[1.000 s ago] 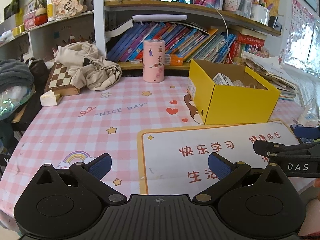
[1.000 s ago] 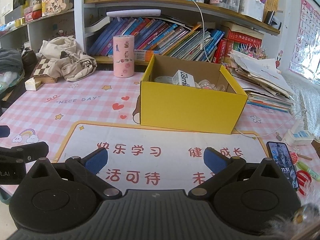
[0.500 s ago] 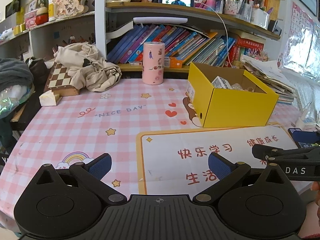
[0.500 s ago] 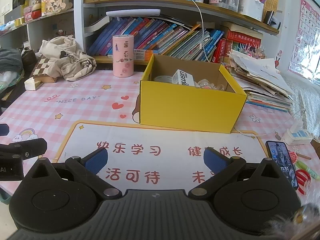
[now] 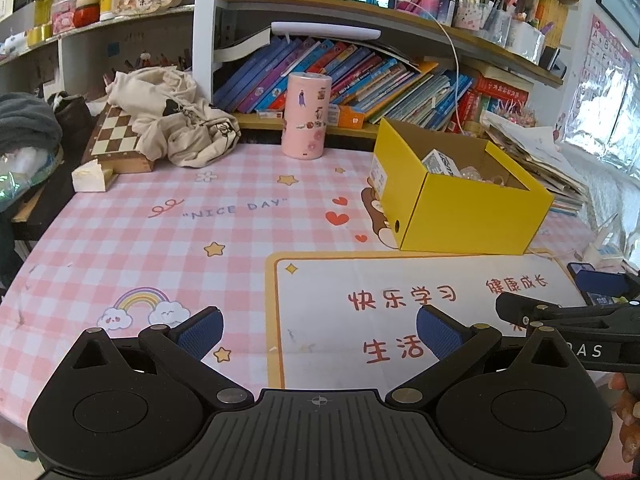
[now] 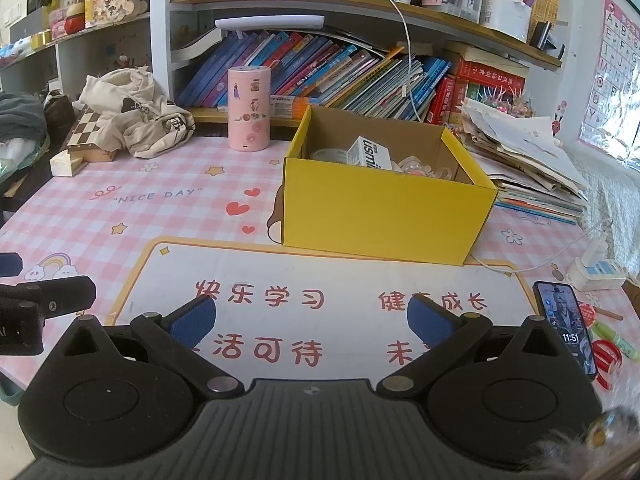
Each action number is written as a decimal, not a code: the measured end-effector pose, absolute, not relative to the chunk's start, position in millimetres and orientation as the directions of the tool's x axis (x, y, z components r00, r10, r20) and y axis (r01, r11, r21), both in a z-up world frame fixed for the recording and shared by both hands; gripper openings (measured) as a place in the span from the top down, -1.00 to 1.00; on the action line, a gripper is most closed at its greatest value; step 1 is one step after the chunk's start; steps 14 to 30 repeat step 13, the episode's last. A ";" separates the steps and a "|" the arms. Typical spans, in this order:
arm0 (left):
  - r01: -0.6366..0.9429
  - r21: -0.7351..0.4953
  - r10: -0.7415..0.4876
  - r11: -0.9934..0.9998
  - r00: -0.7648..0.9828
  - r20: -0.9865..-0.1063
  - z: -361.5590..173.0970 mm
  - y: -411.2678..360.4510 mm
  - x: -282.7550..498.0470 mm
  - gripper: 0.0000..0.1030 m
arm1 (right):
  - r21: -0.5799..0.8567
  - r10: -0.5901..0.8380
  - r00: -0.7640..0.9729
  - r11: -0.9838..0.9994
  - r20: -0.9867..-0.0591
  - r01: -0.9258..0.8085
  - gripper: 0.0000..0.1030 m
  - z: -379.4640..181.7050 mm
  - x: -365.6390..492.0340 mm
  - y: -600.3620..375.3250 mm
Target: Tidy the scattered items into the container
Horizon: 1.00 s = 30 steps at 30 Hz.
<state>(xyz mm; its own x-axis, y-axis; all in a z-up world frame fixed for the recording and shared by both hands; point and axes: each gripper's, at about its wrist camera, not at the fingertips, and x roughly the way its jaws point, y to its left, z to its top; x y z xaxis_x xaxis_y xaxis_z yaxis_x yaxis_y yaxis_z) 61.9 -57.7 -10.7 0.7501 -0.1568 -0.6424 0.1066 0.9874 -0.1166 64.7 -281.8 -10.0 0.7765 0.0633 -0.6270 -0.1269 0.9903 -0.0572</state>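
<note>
Two grippers hang empty in your hands above the desk: your left gripper [image 5: 319, 332] has its blue-padded jaws spread wide with nothing between them, over the white study mat [image 5: 400, 280] and the pink checked tablecloth [image 5: 160, 232], and your right gripper [image 6: 311, 316] is just as wide and equally bare, poised over the same mat's red lettering. Each tool shows at the edge of the other's view, side by side. Beyond the mat's far edge stands the yellow box [image 6: 384, 216], open-topped, with a white carton [image 6: 370, 153] and some clear bits lying inside; what those bits are is too small to tell. Right of the mat, near your right gripper, lie a phone [image 6: 568, 326] with its screen lit, a white charger [image 6: 596, 270] on its cable, and a green marker [image 6: 614, 338]. Farther back, a pink cylinder [image 5: 306, 116] stands upright by the bookshelf, left of the box, with a chessboard [image 5: 116, 140] under crumpled beige cloth [image 5: 176, 128].
</note>
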 end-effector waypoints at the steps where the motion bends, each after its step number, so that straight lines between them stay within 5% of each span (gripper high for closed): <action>1: 0.104 -0.115 -0.154 0.988 0.749 -0.644 -11.0 -57.5 62.2 -1.00 | -0.057 0.063 0.776 0.990 -0.628 -0.127 -1.00 -10.2 64.8 -281.6; 30: 0.100 -0.132 -0.162 0.986 0.748 -0.644 -12.4 -56.5 61.2 -1.00 | -0.059 0.072 0.759 0.988 -0.647 -0.143 -1.00 -14.4 67.7 -276.7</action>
